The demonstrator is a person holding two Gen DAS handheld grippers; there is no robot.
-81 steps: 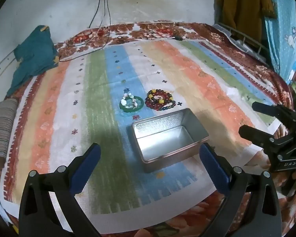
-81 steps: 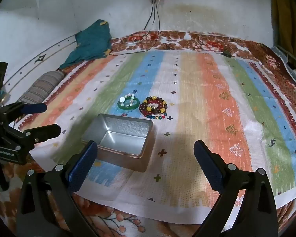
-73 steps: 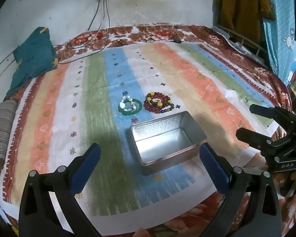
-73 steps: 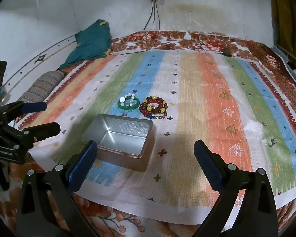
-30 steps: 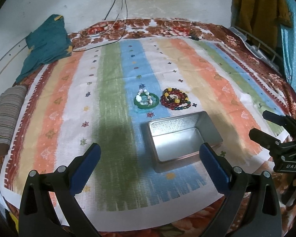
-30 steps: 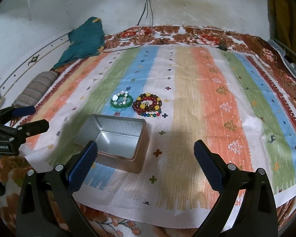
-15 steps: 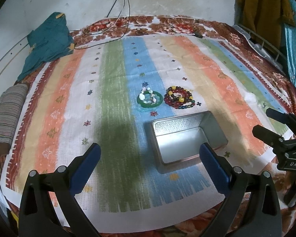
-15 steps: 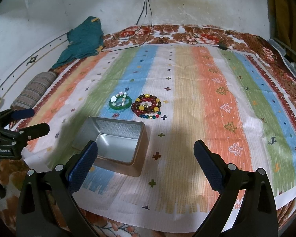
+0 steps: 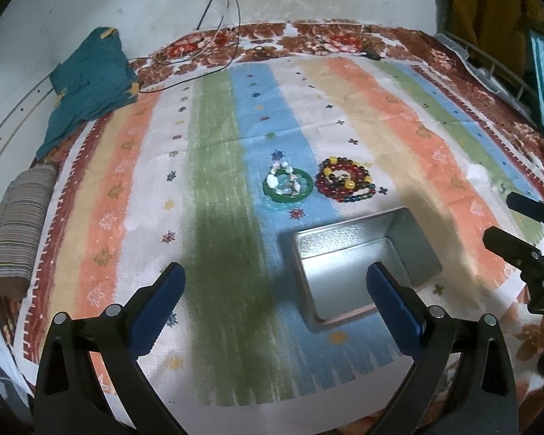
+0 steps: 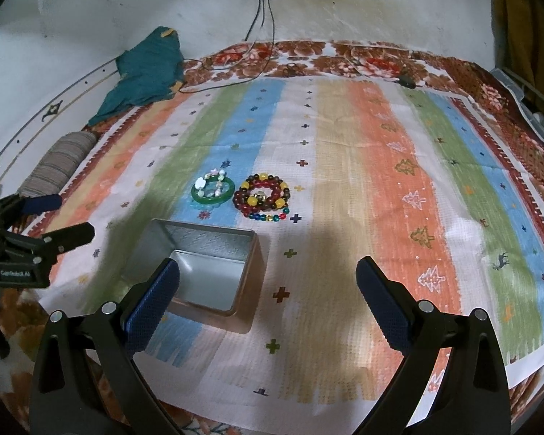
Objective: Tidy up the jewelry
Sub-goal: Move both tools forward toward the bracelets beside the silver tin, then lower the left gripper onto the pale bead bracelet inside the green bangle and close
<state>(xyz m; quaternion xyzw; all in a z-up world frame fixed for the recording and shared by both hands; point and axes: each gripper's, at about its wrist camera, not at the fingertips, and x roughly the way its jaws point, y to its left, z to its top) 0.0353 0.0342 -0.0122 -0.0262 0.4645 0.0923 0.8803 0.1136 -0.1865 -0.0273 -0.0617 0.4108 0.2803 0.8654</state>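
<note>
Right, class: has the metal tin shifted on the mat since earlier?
No. The metal tin lies by the same red star below the green bangle; only the cameras shifted.

We see a teal garment [image 9: 89,83] at the bed's far left corner, a striped bolster [image 9: 18,224] along its left edge (cables [image 10: 261,11] hang from the wall).

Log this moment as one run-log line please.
left gripper: open, empty | right gripper: open, empty | tin box: empty | green bangle, bead bracelets: on striped mat, beyond box
</note>
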